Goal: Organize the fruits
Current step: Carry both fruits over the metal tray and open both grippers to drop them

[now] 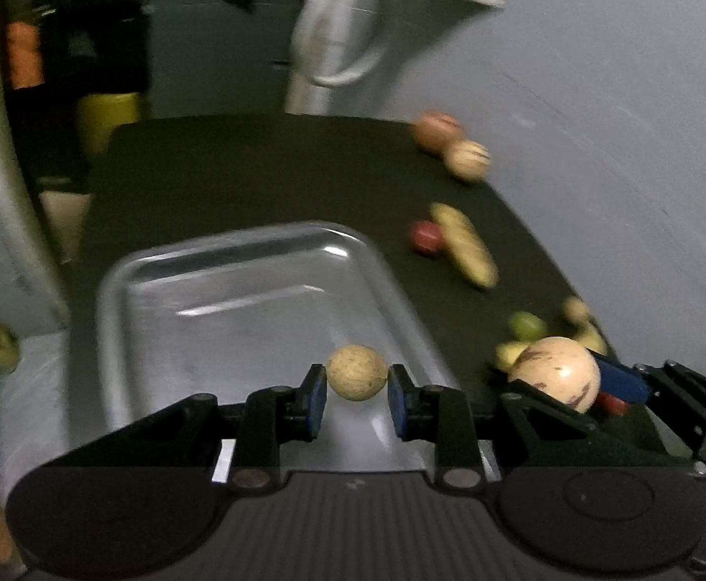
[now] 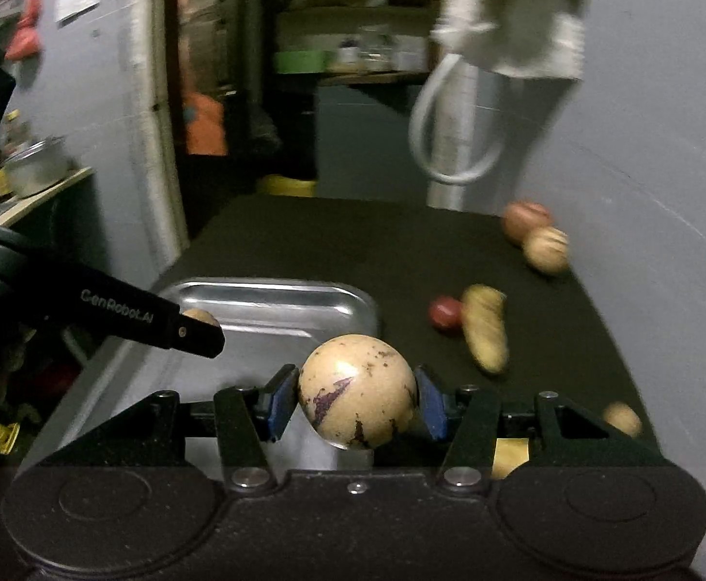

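My left gripper (image 1: 357, 389) is shut on a small tan round fruit (image 1: 357, 372), held over the near end of the metal tray (image 1: 237, 261). My right gripper (image 2: 358, 399) is shut on a large cream round fruit with purple streaks (image 2: 358, 389), at the tray's near right corner (image 2: 358, 302). That gripper and its fruit (image 1: 556, 373) show at the right in the left wrist view. The left gripper (image 2: 193, 334) shows at the left in the right wrist view, with its fruit (image 2: 200, 315) peeking behind it.
On the dark mat (image 1: 256, 174) to the right of the tray lie a yellow banana-like fruit (image 1: 464, 244), a small red fruit (image 1: 425, 237), a reddish apple (image 1: 435, 130), a tan round fruit (image 1: 467, 160), a green fruit (image 1: 527, 324) and small yellow ones. A grey wall (image 1: 619, 121) borders the right side.
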